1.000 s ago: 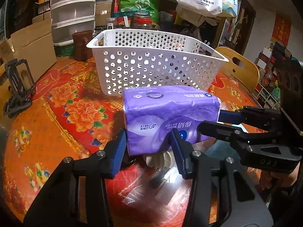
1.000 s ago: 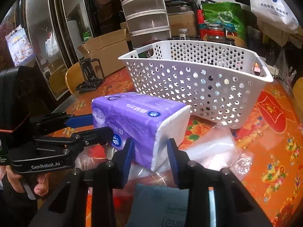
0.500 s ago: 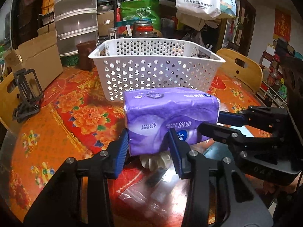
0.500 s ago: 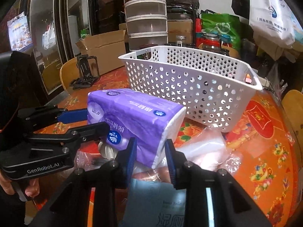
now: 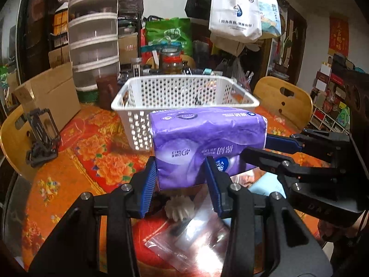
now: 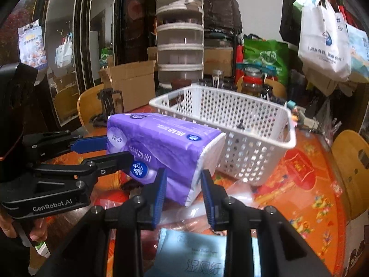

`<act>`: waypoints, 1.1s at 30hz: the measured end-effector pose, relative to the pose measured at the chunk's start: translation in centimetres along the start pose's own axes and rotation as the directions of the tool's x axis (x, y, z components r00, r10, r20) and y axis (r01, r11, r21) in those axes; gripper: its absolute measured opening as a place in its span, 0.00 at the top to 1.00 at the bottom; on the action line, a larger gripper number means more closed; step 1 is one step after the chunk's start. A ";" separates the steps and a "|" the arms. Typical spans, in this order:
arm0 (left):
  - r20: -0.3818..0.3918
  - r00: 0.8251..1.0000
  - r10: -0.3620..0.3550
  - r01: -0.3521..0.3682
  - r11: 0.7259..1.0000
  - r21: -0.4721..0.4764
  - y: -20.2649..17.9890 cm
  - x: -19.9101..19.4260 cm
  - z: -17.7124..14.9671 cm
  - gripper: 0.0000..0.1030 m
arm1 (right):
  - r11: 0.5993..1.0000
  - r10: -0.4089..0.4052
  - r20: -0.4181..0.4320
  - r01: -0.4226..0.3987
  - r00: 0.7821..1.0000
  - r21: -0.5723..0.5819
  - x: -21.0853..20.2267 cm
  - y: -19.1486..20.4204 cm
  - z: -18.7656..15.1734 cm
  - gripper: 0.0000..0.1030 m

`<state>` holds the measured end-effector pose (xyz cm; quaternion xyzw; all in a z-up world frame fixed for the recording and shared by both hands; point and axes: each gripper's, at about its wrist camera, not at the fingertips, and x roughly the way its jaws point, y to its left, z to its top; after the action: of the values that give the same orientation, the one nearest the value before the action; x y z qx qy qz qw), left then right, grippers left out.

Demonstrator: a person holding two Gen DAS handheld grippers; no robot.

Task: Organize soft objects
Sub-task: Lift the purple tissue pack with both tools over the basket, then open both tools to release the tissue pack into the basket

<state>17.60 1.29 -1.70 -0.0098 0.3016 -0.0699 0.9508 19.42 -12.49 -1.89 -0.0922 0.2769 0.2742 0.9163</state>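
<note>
Both grippers have risen since a second ago, carrying the purple tissue pack [image 5: 207,143] higher above the red flowered tablecloth [image 5: 76,161], nearer the rim of the white perforated basket [image 5: 184,92]. They are sharing the load: the left gripper [image 5: 182,180] is clamping one end, the right gripper [image 6: 182,184] is squeezing the white-edged end, its jaws having just tightened. Underneath, a clear plastic bag [image 5: 196,237] and a pale blue wipes packet [image 6: 196,254] are lying on the table.
</note>
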 end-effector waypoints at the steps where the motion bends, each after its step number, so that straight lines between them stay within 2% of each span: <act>1: 0.007 1.000 0.000 0.000 1.000 0.003 -0.1 -0.3 0.4 0.62 | 1.000 -0.004 0.008 0.004 1.000 -0.004 -0.4 -0.1 0.5 0.72; 8: 0.055 0.998 -0.005 0.003 1.000 0.028 -1.2 -1.4 5.3 0.62 | 0.999 -0.033 0.056 0.034 0.998 -0.027 -1.9 -1.7 5.0 0.72; 15: 0.086 0.996 -0.001 -0.005 0.997 0.072 -2.2 0.3 10.9 0.62 | 0.997 -0.076 0.077 0.078 0.994 -0.025 -1.3 -4.2 9.2 0.72; 23: 0.055 0.998 -0.022 0.019 0.998 0.057 -0.6 5.8 14.8 0.62 | 0.996 -0.093 0.045 0.093 0.995 0.001 2.4 -6.6 11.2 0.72; 33: -0.035 0.999 0.014 -0.013 0.998 0.054 1.7 13.4 16.1 0.62 | 0.996 -0.081 -0.022 0.082 0.996 0.023 9.1 -8.4 11.6 0.72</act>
<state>37.91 0.73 3.71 0.0192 0.3162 -0.0718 0.9458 35.64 -11.65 2.79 -0.0952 0.2858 0.2322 0.9249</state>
